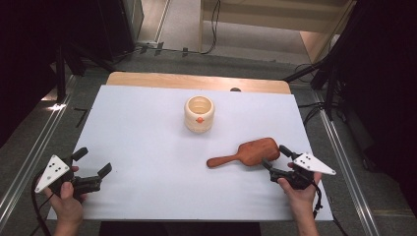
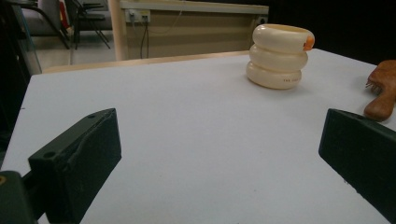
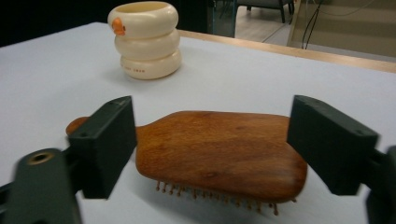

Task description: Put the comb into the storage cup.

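While your right gripper (image 1: 276,158) sits jaws wide at the wooden hairbrush (image 1: 246,152), pads clear of it, the brush lies bristles-down on the white table (image 1: 147,147). Left gripper (image 1: 93,162) is wide open with nothing between. Cream ringed cup (image 1: 199,114) stands upright beyond the brush; its contents can't be made out

A: The high view looks forward and down on the whole counter (image 1: 147,142).

B: Each gripper view sits low behind its own fingers; both share the cup (image 2: 280,56) beyond them, and the brush (image 3: 219,154) lies close between the right fingers (image 3: 109,144).
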`<state>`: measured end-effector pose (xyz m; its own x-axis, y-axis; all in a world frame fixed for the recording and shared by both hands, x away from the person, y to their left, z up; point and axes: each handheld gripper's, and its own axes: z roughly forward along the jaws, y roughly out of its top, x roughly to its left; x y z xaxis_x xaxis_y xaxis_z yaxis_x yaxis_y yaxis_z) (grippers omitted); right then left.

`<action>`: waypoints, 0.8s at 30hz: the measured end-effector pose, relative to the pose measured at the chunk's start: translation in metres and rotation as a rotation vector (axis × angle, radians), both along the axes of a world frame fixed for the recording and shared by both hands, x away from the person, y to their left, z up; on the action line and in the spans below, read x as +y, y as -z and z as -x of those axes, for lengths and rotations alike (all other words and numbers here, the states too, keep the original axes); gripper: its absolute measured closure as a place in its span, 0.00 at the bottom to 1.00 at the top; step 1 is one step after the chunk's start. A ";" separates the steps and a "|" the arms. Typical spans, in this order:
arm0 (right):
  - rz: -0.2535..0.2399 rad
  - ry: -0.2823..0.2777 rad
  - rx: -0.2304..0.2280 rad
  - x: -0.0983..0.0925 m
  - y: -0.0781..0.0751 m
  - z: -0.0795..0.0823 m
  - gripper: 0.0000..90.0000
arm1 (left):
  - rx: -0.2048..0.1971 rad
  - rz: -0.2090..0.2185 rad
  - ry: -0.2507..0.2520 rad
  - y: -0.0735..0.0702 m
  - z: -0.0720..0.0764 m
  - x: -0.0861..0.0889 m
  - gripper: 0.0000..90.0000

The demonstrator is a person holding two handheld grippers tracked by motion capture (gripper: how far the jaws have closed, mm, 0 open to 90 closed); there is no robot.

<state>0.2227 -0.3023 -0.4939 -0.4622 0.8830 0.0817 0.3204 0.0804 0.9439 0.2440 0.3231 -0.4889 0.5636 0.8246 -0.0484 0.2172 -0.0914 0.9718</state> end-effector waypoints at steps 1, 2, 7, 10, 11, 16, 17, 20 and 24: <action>0.000 0.000 0.000 0.000 0.000 0.000 0.14 | 0.001 0.001 0.000 0.000 0.000 0.000 0.00; -0.005 -0.006 -0.006 -0.004 0.000 0.001 0.12 | 0.001 0.003 0.002 0.000 0.000 0.000 0.00; -0.037 0.024 -0.036 -0.025 0.001 0.011 0.00 | 0.003 0.001 0.007 0.000 -0.001 0.000 0.00; -0.044 0.043 -0.047 -0.032 0.003 0.013 0.00 | 0.007 -0.001 0.008 0.000 -0.001 0.000 0.00; -0.042 0.057 -0.050 -0.038 0.004 0.016 0.00 | 0.007 -0.002 0.009 0.000 -0.001 -0.001 0.00; -0.004 0.091 -0.059 -0.045 0.007 0.021 0.00 | 0.011 -0.009 0.010 -0.001 -0.002 -0.001 0.00; 0.005 0.087 -0.066 -0.049 0.009 0.022 0.00 | 0.013 -0.016 0.009 -0.002 -0.002 -0.002 0.00; -0.040 0.082 -0.071 -0.056 0.013 0.023 0.00 | 0.019 -0.022 0.012 -0.005 -0.003 -0.006 0.00; -0.054 0.095 -0.071 -0.062 0.016 0.023 0.00 | 0.023 -0.029 0.013 -0.010 -0.003 -0.011 0.00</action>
<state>0.1993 -0.3640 -0.5097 -0.3829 0.9183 0.1004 0.2560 0.0011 0.9667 0.2472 0.3118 -0.4787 0.5731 0.8186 -0.0374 0.2383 -0.1228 0.9634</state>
